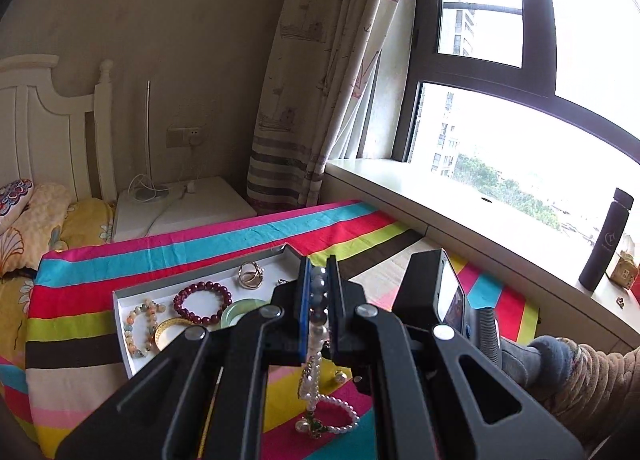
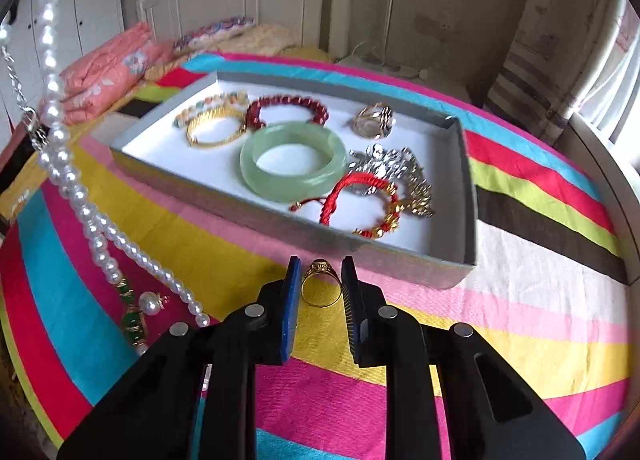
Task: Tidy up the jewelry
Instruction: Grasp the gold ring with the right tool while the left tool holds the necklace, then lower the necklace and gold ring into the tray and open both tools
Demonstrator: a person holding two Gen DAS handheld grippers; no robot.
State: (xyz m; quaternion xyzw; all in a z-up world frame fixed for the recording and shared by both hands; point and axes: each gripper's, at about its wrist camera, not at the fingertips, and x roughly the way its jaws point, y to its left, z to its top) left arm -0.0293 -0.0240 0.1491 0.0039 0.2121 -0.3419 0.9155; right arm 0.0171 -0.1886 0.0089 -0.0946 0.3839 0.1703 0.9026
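1. Up front, the grey tray (image 2: 256, 196) sits on the striped cloth (image 2: 520, 272) covering the desk; its near wall lies just beyond the right tool (image 2: 320, 280), with bare cloth to the right of the tray and towards the window side.
2. Left of the right tool, a pearl necklace (image 2: 60, 128) hangs down from the upper left, its lower end resting on the cloth.
3. The left tool (image 1: 319, 288) is clenched on the pearl necklace (image 1: 319, 324), lifted above the cloth beside the tray (image 1: 120, 312).
4. The right tool's jaws are parted, flanking a gold ring (image 2: 320, 284) that lies on the cloth just outside the tray; whether they touch it I cannot tell.
5. Inside the tray lie a pale green bangle (image 2: 292, 160), a gold bangle (image 2: 216, 126), a dark red bead bracelet (image 2: 288, 108), a red cord bracelet (image 2: 360, 200) and a silver brooch (image 2: 380, 166).
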